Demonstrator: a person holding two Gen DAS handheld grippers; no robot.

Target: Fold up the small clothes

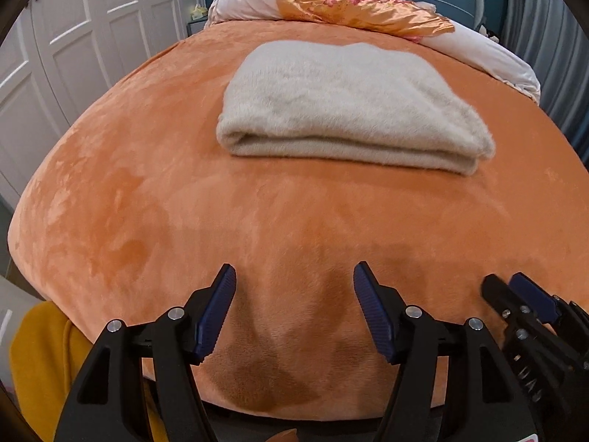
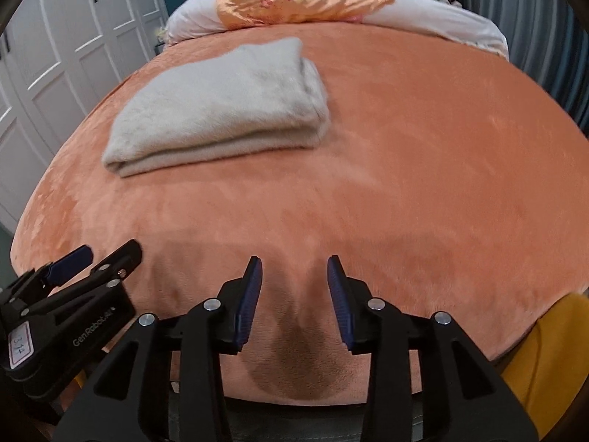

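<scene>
- The cream garment (image 1: 349, 103) lies folded into a thick, tidy rectangle on the orange bed cover (image 1: 147, 184), with several layers showing along its near edge. Judging by that shape, the folding of this piece looks finished.
- It sits toward the middle of the bed, well short of the white pillow (image 1: 243, 0) with the flowered orange cloth (image 1: 353, 3) at the head. The flat middle is probably the easiest place to lay it down and reach it.
- The left tool (image 1: 294, 309) hangs near the foot of the bed with its jaws wide apart and nothing between them. It is well apart from the garment.
- The right tool (image 2: 294, 298) is just beside the left one, also empty, with its jaws apart but a little narrower.
- Both are drawn back and low over the bare cover, which reads as a rest position with the garment let go.
- Mustard-yellow cloth (image 1: 40, 364) shows at the near edge of the bed. I cannot tell whether it is the person's clothing or another item to fold.
</scene>
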